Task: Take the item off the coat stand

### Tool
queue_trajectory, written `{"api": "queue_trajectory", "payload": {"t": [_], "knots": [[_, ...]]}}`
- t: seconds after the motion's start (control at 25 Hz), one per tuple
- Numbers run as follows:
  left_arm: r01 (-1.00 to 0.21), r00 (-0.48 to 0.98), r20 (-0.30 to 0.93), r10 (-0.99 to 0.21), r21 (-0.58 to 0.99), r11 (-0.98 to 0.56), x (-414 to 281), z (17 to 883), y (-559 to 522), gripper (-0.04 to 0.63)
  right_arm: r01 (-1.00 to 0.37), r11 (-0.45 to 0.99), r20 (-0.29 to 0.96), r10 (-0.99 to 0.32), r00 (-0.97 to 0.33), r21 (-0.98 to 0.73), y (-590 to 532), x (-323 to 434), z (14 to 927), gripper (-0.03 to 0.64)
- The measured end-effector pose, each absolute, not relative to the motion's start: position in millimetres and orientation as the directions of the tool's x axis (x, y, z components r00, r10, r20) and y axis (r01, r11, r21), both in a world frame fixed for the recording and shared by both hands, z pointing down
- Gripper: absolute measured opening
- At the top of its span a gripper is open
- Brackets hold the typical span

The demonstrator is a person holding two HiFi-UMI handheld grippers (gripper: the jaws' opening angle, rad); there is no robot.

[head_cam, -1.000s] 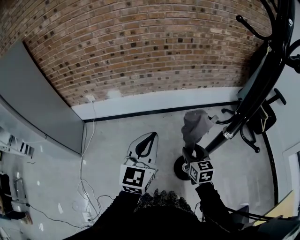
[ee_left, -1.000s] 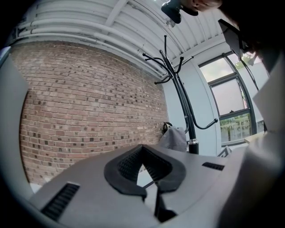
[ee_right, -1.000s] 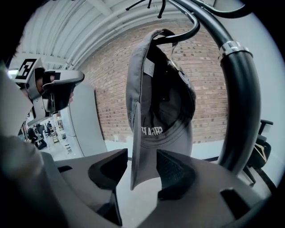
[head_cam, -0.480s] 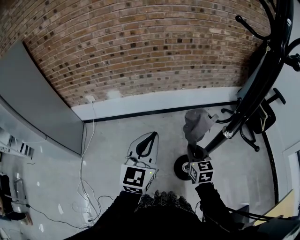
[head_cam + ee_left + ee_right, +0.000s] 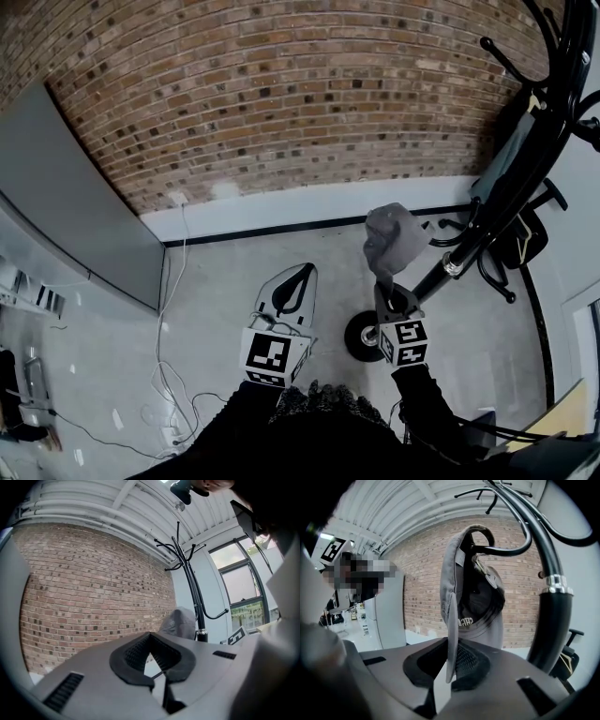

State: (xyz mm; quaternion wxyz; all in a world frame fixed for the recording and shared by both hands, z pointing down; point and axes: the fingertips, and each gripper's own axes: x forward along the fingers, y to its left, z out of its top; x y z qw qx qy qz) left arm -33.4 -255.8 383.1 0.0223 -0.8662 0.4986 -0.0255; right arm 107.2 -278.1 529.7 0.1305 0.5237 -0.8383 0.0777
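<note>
— Where is the cap to be found?
— The cap (image 5: 473,597) is seen draped over a hook (image 5: 511,550) of the stand (image 5: 551,630), brim down, with the brick wall (image 5: 281,94) behind it.
— How is the right gripper set?
— The right gripper (image 5: 451,667) is clamped on the brim's edge. Its jaws have just been closing, and the brim is pinched between them.
— And the left gripper?
— The left gripper (image 5: 152,660) is held beside the right one, apart from the cap. Its jaws are brought together with nothing between them, though a thin slit may remain at the tips.
— Has the cap been freed?
— It is not yet lifted clear of the hook.
</note>
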Motion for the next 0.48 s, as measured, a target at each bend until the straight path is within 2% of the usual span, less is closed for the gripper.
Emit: {"api": "queue_trajectory", "payload": {"t": [0.48], "knots": [[-0.871, 0.487, 0.017, -0.873, -0.066, -0.487, -42, 380, -255, 0.006, -0.865, 0.497, 0.291, -0.839, -0.46, 0.069, -301, 89, 502, 0.025]]}}
